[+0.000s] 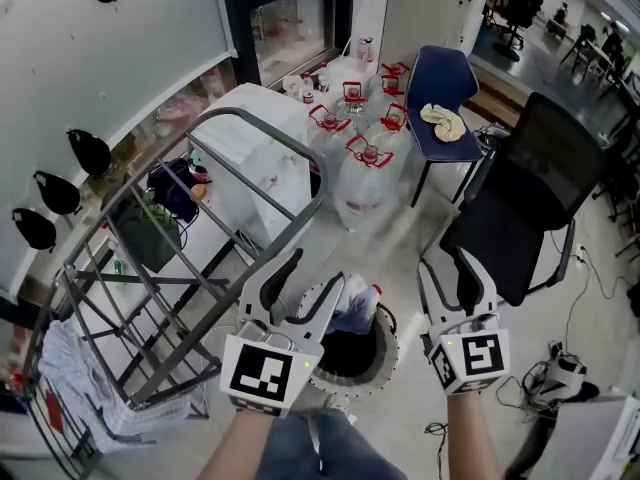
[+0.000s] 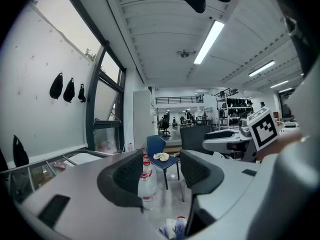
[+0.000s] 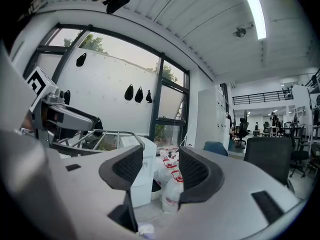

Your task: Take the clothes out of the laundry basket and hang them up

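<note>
A round white laundry basket (image 1: pixel 385 360) stands on the floor just below me, with a blue and white garment (image 1: pixel 357 304) sticking up from its dark inside. My left gripper (image 1: pixel 315 273) hangs open over the basket's left rim, nothing between its fingers. The right gripper (image 1: pixel 447 268) is open to the right of the basket, also holding nothing. A grey metal drying rack (image 1: pixel 205 258) stands to the left, with a pale patterned cloth (image 1: pixel 70 388) on its low end. In the left gripper view the garment (image 2: pixel 172 228) shows below the open jaws of the left gripper (image 2: pixel 161 171). The right gripper (image 3: pixel 155 169) faces the rack (image 3: pixel 100 134).
Several large water bottles with red caps (image 1: pixel 365 158) crowd the floor ahead. A blue chair (image 1: pixel 445 93) with a cloth on it stands behind them, a black office chair (image 1: pixel 530 208) to the right. A white cabinet (image 1: pixel 250 138) sits beyond the rack. Cables (image 1: pixel 560 368) lie at right.
</note>
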`<state>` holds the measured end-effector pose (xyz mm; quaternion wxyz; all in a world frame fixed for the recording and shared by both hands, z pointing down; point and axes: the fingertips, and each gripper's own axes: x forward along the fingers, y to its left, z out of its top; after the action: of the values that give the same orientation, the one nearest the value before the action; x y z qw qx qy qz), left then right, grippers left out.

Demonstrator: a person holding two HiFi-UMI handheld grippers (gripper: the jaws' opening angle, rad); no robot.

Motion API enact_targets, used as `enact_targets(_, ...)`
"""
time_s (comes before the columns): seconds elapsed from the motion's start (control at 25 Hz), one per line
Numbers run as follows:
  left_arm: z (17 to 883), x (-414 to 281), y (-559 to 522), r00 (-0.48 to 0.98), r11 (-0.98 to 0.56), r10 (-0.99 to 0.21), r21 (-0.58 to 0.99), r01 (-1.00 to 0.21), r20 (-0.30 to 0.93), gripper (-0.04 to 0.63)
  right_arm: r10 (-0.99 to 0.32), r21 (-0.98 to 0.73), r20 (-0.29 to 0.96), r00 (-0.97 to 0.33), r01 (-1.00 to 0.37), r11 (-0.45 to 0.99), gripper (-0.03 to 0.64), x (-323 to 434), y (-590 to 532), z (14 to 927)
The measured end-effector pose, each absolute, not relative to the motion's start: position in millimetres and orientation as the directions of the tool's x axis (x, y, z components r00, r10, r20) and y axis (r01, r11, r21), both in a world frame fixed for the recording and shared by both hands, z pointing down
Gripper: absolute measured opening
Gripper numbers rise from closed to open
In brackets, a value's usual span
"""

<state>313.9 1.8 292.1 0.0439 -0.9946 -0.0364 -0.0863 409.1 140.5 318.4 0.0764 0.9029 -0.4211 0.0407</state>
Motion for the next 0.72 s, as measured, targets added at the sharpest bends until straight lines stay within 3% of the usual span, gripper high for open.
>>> enact_targets(0.32,358.6,383.1,14.4,0.946,-0.974,0.188,-0.074,0.214,0.264,0.244,-0.729,0.087,0.225,0.646,-0.758,-0.646,0.229,449.2,122.2,380.3)
enact_targets(0.72,552.5,477.0,17.4,0.856,-0.938,0.309,-0.014,0.346,0.415,0.244,-0.669,0.072,0.393,0.630,-0.747,-0.661,0.229,504.7,105.1,558.1)
